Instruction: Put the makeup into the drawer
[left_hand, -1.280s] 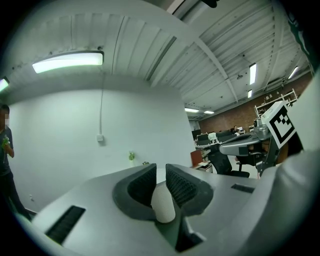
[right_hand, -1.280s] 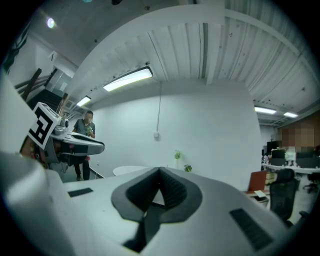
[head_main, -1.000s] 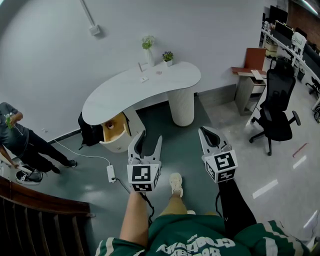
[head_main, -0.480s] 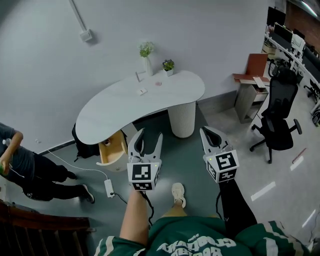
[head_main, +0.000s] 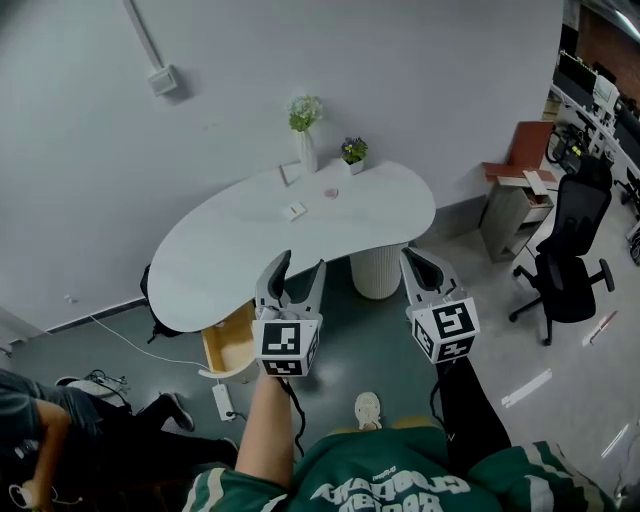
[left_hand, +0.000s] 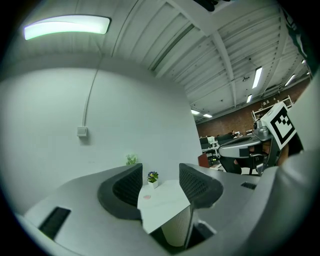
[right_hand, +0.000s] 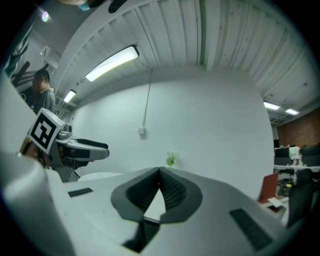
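A white curved table stands ahead by the wall. On it lie a small white item and a small pink item; the pink item also shows between the left jaws, far off. A yellow wooden drawer hangs open under the table's left part. My left gripper is held level before the table's near edge, open and empty. My right gripper is beside it, shut with nothing in it.
A vase of green sprigs and a small potted plant stand at the table's back. A ribbed pedestal bears the table. A power strip lies on the floor. An office chair and cabinet are right; a person crouches lower left.
Both grippers have come forward with me toward the table, which now lies closer and larger. The person at the left has dropped toward the lower left corner. Neither gripper's jaws changed.
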